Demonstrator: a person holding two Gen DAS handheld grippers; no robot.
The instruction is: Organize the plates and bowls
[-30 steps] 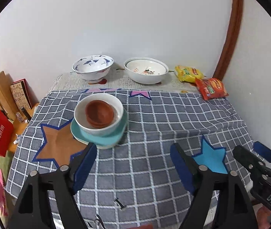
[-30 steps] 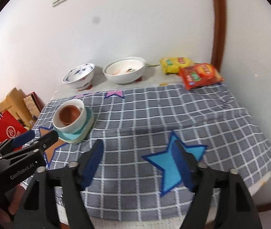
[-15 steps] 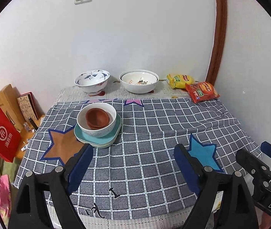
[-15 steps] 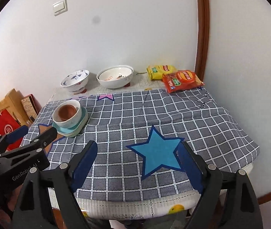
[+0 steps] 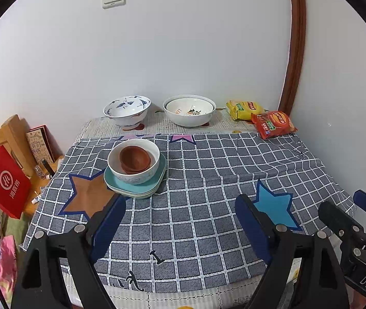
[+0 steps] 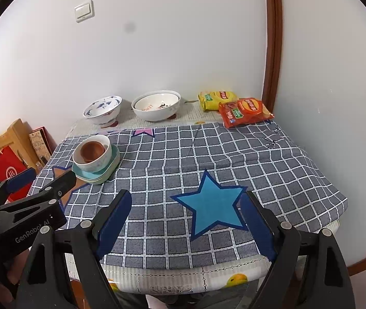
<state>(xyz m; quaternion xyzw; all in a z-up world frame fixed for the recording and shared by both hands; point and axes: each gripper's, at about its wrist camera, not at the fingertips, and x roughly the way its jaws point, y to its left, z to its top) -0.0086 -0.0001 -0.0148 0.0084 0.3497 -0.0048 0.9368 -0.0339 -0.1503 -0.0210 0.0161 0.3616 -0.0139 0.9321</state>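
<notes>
Both the left gripper [image 5: 180,221] and right gripper [image 6: 185,216] hover with jaws apart and empty above the table [image 6: 273,170], near its front edge.

Glossy ceramic bowls [image 5: 133,164], checked cloth [image 5: 196,206]

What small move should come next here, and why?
Probably advance the left gripper toward the blue-patterned bowl: both grippers are open and empty, and that bowl and the white bowl stand apart from the stack, where brown bowls nest in a white bowl on teal plates.
</notes>
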